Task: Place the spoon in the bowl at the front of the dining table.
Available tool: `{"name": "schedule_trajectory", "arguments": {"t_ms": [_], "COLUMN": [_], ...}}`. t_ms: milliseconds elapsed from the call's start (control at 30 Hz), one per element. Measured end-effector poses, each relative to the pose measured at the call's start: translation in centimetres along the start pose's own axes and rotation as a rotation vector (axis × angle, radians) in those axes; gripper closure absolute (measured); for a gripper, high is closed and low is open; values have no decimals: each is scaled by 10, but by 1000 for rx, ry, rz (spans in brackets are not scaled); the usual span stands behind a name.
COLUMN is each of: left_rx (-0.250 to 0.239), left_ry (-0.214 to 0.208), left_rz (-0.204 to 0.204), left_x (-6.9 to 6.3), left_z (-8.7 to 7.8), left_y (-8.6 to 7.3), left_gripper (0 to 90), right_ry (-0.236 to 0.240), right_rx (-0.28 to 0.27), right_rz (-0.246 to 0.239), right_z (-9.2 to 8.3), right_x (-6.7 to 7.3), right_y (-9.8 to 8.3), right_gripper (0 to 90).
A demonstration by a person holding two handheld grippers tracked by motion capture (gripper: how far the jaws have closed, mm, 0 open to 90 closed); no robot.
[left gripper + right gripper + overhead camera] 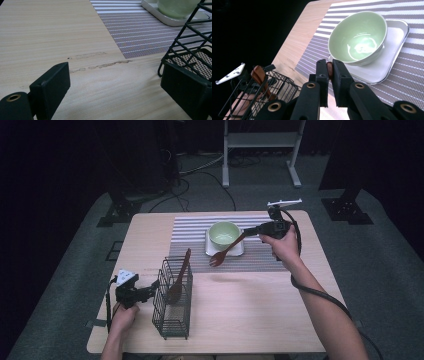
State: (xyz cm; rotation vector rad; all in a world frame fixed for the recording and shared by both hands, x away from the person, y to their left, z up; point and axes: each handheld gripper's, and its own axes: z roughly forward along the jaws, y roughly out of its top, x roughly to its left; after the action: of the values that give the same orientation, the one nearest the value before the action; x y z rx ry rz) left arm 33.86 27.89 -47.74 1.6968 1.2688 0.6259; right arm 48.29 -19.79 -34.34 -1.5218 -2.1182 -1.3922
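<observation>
My right gripper is shut on the handle of a brown wooden fork, holding it above the striped placemat with the tines slanting down to the left. In the right gripper view the handle end is pinched between the jaws of that gripper, in front of a pale green bowl. The bowl rests on a small white tray. My left gripper is open beside the left side of a black wire basket, which holds a wooden spoon. Its jaws stand wide apart, one next to the basket's corner.
The light wooden table carries the placemat across its far half. In the right gripper view the basket, the spoon and the left gripper's grey plate lie at lower left. A metal frame stands on the floor beyond.
</observation>
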Motion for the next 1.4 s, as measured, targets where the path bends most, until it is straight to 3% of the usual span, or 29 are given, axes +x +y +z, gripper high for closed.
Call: {"name": "schedule_trajectory", "arguments": {"t_ms": [967,1400], "left_rx": [4,4], "left_ry": [1,-1], "left_rz": [-5,-4], "left_x": [0,0], "left_z": [-1,-1], "left_y": [0,0], "left_gripper": [81,81], "right_ry": [-90,-93], "right_rx": [-81,-147], "right_rz": [28,62], "right_z": [-10,-10], "right_x": [-4,-14], "right_y": [40,50], "right_gripper": [829,830]}}
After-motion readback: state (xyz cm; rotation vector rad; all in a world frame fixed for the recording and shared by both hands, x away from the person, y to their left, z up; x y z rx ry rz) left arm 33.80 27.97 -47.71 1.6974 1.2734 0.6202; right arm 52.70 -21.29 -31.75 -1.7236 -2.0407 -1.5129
